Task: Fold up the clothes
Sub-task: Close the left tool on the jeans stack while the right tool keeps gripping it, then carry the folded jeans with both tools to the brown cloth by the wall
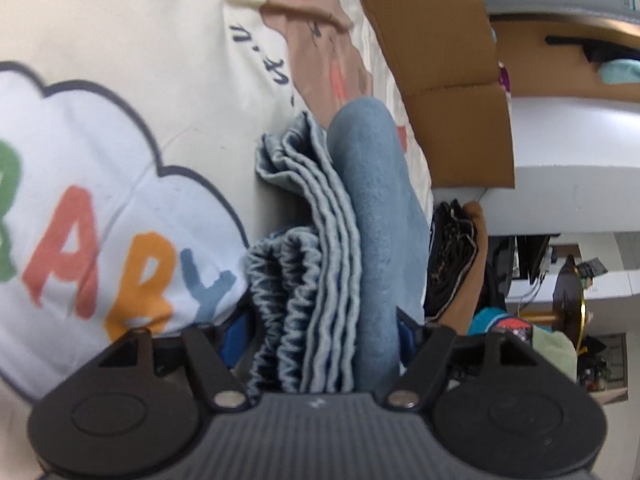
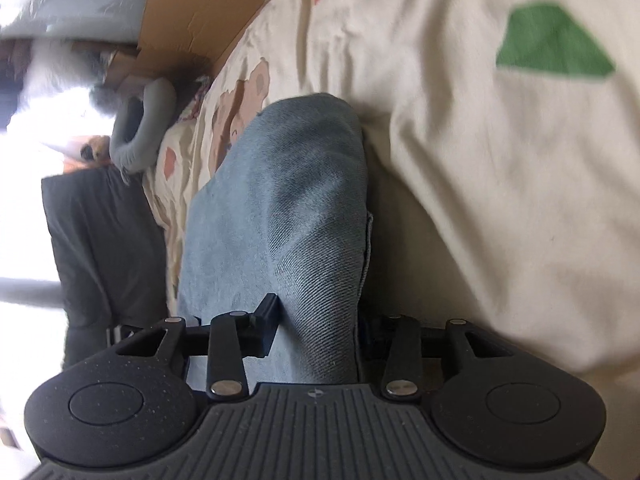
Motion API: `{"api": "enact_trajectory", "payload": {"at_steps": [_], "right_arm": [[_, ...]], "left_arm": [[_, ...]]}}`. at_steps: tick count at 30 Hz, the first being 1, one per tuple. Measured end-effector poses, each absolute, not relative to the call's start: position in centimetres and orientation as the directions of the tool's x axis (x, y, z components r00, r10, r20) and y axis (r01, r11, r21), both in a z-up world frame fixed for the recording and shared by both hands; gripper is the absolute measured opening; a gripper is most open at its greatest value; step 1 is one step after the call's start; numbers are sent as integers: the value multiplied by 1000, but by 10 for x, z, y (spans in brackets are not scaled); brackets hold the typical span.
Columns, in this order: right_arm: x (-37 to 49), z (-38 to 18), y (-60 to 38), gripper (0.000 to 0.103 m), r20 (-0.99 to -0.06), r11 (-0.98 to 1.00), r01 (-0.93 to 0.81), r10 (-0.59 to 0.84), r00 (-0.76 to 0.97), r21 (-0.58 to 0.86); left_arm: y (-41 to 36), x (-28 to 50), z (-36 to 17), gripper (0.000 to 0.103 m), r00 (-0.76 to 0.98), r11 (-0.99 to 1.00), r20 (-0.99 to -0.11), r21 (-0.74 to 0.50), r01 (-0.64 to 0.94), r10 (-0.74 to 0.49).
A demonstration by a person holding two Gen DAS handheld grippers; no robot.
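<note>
Cream cotton bedding fills most of both views: a bed cover printed with a pale cloud that carries the coloured letters "BABY", brown bear figures and, in the right wrist view, a green patch. Brown cardboard stands along the far edge of the bed, flat panels with creases between them. Beside the bed in the right wrist view hangs a dark garment, and just beyond it a grey curved piece whose nature I cannot tell.

Folded light-blue denim jeans lie on the bedding, held up on edge so that the layers run away from the cameras. In the left wrist view the gathered elastic waistband and several stacked hems show side by side, next to the smooth outer fold. Dark and tan clothes sit just beside the jeans toward the bed's edge.

Left tongs are clenched on the thick bundle of jeans, blue pads pressed against both sides. Right tongs grasp the jeans too, gripping the smooth folded end, with one black finger pressed into the cloth.
</note>
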State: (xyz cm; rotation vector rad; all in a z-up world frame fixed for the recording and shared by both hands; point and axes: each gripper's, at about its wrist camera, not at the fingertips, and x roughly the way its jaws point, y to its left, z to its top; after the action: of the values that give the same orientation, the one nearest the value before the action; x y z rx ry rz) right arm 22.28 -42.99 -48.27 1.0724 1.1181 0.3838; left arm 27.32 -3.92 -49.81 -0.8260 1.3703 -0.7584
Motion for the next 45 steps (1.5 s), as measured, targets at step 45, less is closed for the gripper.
{"api": "enact_trajectory", "payload": {"at_steps": [45], "right_arm": [[200,-154,-439,22,-549,640,65,598,583,766]], "left_arm": [[-110,244,-155,43,204,683,-657,-723,99,-726]]}}
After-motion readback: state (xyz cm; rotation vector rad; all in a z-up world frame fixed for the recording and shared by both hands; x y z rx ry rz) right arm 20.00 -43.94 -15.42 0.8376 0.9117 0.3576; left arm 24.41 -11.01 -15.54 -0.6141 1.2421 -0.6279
